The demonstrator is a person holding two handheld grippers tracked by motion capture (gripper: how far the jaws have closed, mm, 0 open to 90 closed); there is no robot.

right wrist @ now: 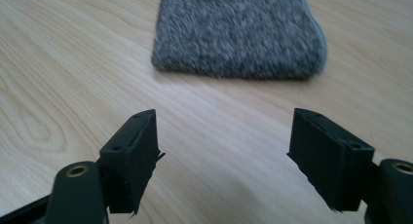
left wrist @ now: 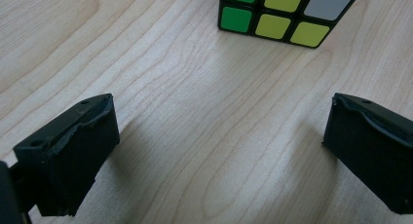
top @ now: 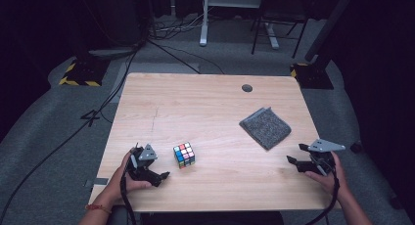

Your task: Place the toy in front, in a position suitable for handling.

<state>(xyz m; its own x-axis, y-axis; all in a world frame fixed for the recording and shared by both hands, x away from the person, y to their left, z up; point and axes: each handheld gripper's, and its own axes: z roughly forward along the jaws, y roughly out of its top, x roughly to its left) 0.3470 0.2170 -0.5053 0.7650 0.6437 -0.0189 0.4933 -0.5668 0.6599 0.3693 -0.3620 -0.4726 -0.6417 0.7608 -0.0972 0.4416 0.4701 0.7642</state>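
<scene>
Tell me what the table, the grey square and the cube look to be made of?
The table looks like pale wood or a wood-look laminate: matt, with grain lines running across it. The grey square seems a folded cloth, fuzzy and speckled, with soft rounded edges. The cube appears to be hard black plastic with smooth coloured tiles, probably stickers or inlays.

The worktop (top: 215, 102) is seen as pale wood with a smooth, faintly sheened grain. The cloth (top: 265, 127) is shown as grey, nubbly fabric (matt throughout). The cube (top: 184, 155) is faced with glossy plastic tiles; matt black jaws appear rough-edged.
</scene>
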